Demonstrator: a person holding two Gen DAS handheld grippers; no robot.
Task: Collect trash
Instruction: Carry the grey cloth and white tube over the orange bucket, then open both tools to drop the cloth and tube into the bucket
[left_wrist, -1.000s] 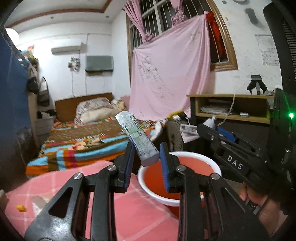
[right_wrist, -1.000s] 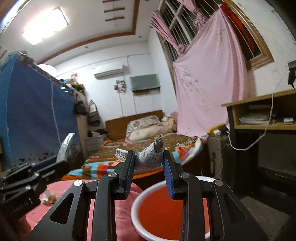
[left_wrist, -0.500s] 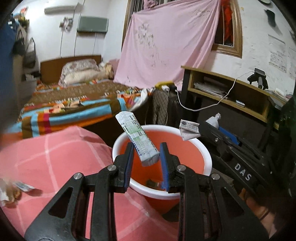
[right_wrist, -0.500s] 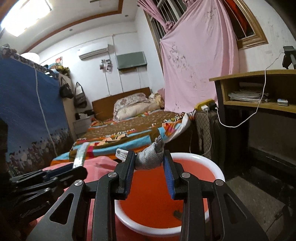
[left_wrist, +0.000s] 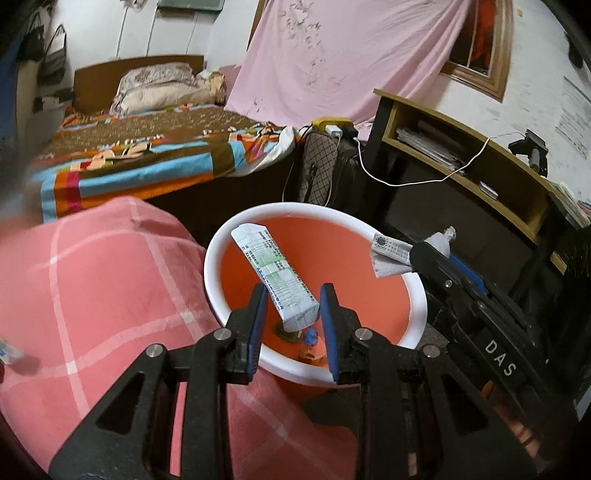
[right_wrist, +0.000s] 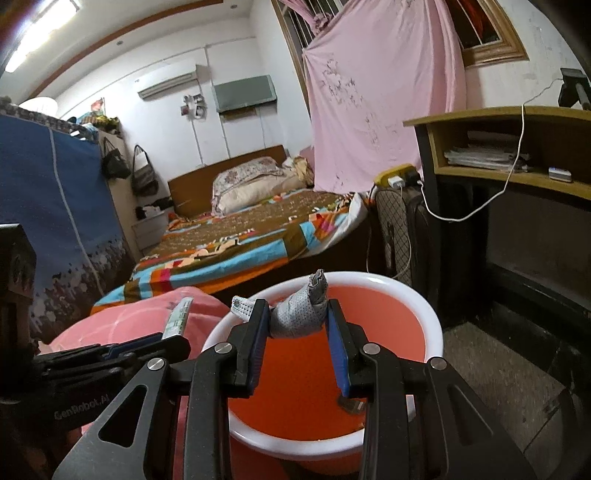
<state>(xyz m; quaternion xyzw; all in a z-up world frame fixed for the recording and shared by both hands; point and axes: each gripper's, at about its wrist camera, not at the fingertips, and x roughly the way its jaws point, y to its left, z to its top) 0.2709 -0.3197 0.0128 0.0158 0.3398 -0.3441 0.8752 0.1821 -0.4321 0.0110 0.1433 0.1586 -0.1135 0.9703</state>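
An orange basin with a white rim (left_wrist: 218, 258) stands beside the pink checked cloth (left_wrist: 92, 295). My left gripper (left_wrist: 293, 321) is shut on a flattened white tube with green print (left_wrist: 273, 273), which slants up over the basin's inside. From the right, my right gripper (left_wrist: 417, 254) reaches over the far rim with a crumpled grey-white wrapper (left_wrist: 388, 254). In the right wrist view that gripper (right_wrist: 297, 325) is shut on the wrapper (right_wrist: 299, 314) above the basin (right_wrist: 432, 321). The left gripper (right_wrist: 162, 338) and its tube (right_wrist: 179, 317) show at the left.
Small bits of trash (left_wrist: 310, 343) lie on the basin floor. Another scrap (left_wrist: 7, 356) sits on the pink cloth at the far left. Behind are a bed with a striped cover (left_wrist: 147, 155), a checked bag (left_wrist: 317, 166) and a wooden desk (left_wrist: 461, 147) with a white cable.
Both grippers have tipped downward and moved in over the basin, which now fills the space under the fingers. Each still grips the same item.
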